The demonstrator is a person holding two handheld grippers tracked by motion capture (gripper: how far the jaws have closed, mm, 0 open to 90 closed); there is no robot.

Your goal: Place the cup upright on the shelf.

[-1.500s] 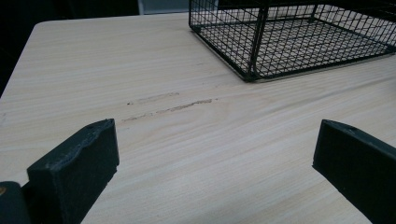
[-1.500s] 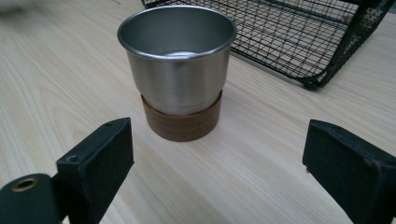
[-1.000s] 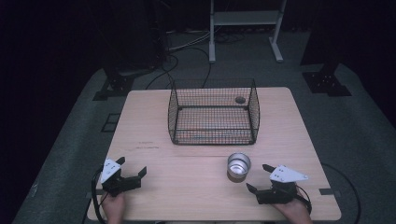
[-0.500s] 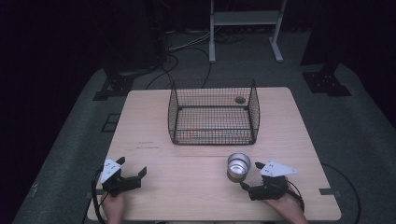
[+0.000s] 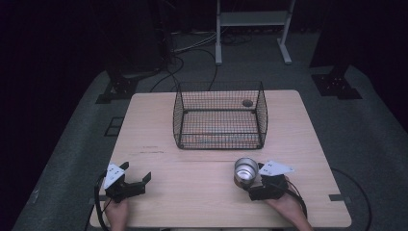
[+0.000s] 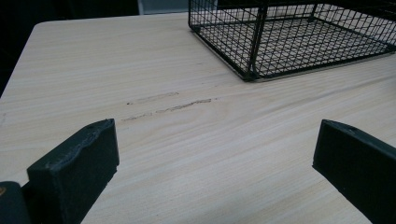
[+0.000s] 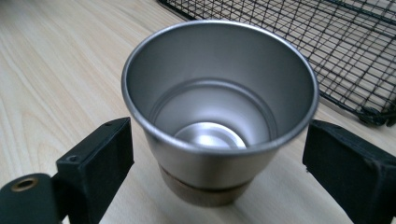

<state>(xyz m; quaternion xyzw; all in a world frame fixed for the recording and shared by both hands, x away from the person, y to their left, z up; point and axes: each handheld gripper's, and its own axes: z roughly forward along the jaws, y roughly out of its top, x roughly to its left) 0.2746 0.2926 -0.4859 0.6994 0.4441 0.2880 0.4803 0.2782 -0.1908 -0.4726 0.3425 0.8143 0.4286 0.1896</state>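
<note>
Wooden table [image 5: 192, 144] — right gripper [image 7: 219, 172] spread around empty steel cup [image 7: 219, 116]; left gripper [image 6: 215, 172] spread.

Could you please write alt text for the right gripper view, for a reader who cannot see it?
An empty metal cup stands upright on a pale wooden table, between the two open black jaws of the right tongs, which do not yet touch it. Behind the cup lies part of a black wire basket.

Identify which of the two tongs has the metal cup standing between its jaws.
The right tongs: the metal cup stands between their open jaws. The left tongs bracket bare table.
</note>
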